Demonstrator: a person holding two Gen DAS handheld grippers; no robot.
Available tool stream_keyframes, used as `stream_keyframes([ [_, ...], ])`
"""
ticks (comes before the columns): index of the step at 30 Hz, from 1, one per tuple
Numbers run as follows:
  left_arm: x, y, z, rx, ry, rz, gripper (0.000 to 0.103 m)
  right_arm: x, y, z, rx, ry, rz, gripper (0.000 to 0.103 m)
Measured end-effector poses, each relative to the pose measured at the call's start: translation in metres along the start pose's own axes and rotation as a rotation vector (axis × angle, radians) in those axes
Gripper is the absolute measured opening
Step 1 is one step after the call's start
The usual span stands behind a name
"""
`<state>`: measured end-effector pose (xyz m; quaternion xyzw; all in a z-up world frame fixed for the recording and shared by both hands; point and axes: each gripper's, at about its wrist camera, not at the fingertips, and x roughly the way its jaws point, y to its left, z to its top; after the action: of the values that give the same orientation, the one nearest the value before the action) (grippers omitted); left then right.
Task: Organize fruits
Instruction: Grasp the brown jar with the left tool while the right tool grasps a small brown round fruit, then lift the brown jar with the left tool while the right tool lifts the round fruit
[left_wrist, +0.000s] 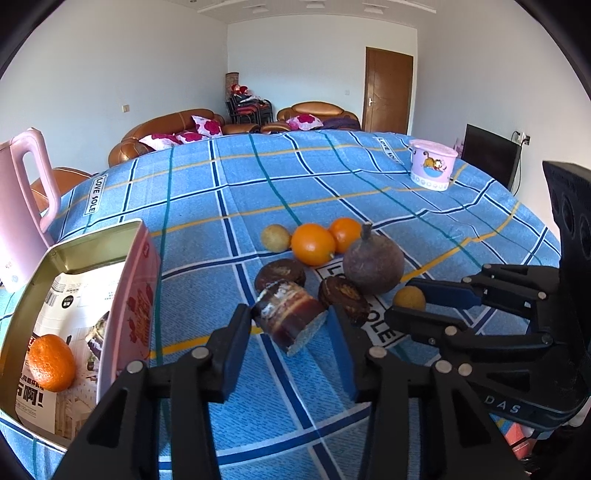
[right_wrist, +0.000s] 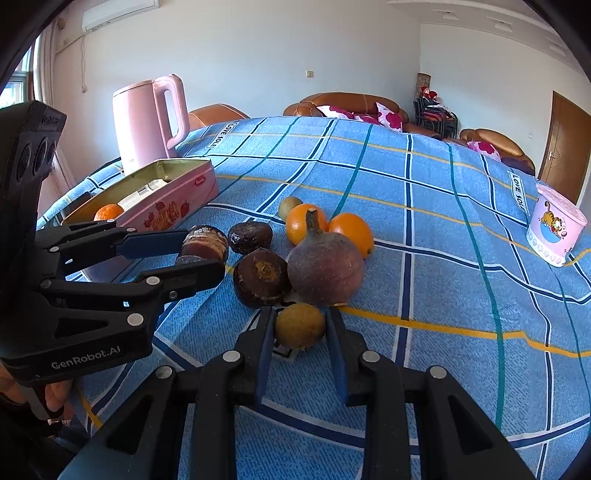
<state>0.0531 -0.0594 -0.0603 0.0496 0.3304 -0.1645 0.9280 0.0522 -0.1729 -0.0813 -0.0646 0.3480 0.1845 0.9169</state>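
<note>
Left gripper (left_wrist: 290, 321): clamped on dark cut fruit (left_wrist: 290, 317), frame centre; right gripper (right_wrist: 300, 326): grasping small yellow fruit (right_wrist: 300, 325), lower centre; pink tin (left_wrist: 125, 295), lower left, holds orange (left_wrist: 51, 367).

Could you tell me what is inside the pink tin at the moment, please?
The pink tin holds one orange lying on printed paper packaging. Anything beneath that paper is covered, and the tin's near wall hides part of its floor.
</note>
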Motion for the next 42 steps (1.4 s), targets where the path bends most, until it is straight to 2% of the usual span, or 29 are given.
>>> stream_keyframes([
  [17, -0.014, -0.001, -0.002, -0.001, -0.093, 0.035, 0.045, -0.019, -0.001, -0.002, 0.008, -0.13, 0.013, 0.03],
  [42, -0.03, -0.001, -0.005, -0.004, -0.195, 0.076, 0.045, -0.031, -0.001, -0.006, 0.003, -0.23, 0.003, 0.03],
])
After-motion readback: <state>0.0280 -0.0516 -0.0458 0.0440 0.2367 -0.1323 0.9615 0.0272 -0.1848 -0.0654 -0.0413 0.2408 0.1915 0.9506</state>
